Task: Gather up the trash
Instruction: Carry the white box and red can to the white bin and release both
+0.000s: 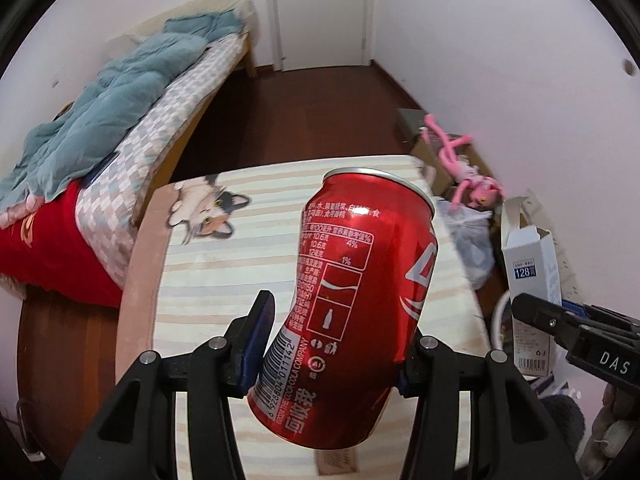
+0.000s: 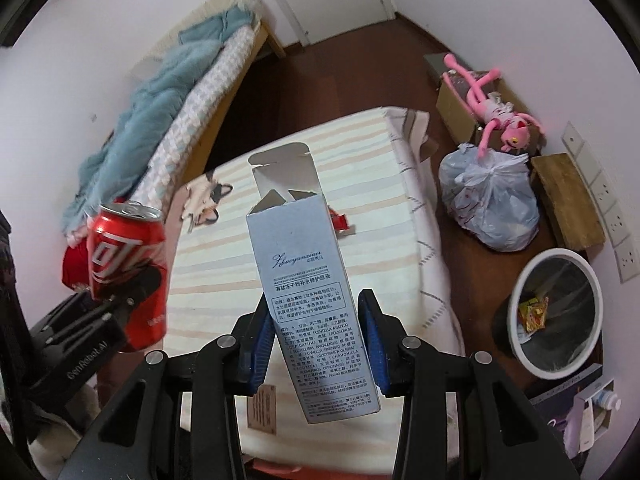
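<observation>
Grippers both carry trash above a striped cloth with a cat print: the left gripper is clamped on a red can, its blue pads pressing into the lower body, which is dented where they bite; the can tilts with its top away from the camera and hangs clear of the cloth. The right gripper grips a grey-blue carton near its lower half, pads on both narrow sides, top flaps open and pointing away. In the right wrist view the can shows at far left, well apart from the carton. A small red wrapper lies on the cloth behind the carton. On the floor to the right stands a bin with a white rim and black liner, a colourful packet inside; beyond it sit a tied plastic bag and a pink plush on boxes. A bed with a teal quilt runs along the left wall
</observation>
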